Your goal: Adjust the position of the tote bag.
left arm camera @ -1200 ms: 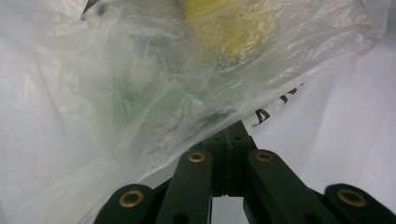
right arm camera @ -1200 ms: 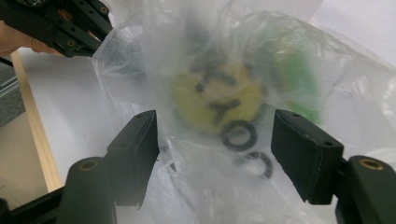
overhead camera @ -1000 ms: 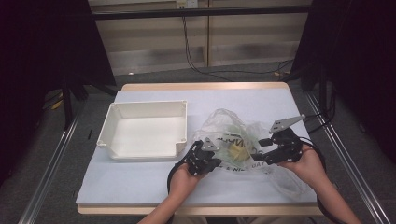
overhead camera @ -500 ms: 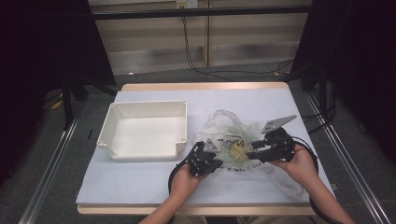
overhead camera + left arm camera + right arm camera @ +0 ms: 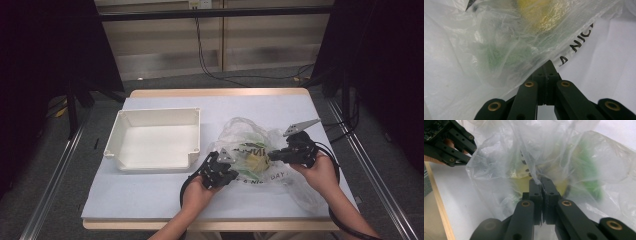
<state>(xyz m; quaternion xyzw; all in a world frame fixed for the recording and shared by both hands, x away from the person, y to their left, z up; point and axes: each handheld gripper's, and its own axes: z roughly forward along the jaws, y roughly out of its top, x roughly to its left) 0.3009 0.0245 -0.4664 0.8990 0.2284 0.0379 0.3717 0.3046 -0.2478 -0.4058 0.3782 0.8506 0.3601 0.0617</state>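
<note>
Right gripper [image 5: 274, 156] jaws have just closed, pinching a fold of the crumpled clear plastic bag [image 5: 260, 145] with yellow and green contents. Left gripper [image 5: 231, 174] is clamped on the bag's near edge. The bag lies on the white bench [image 5: 150, 192], right of an empty white plastic tray [image 5: 112, 145].

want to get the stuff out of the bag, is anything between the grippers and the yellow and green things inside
Yes: the clear plastic bag itself. Both the left gripper and right gripper are shut on its film; the yellow thing lies behind it.
</note>
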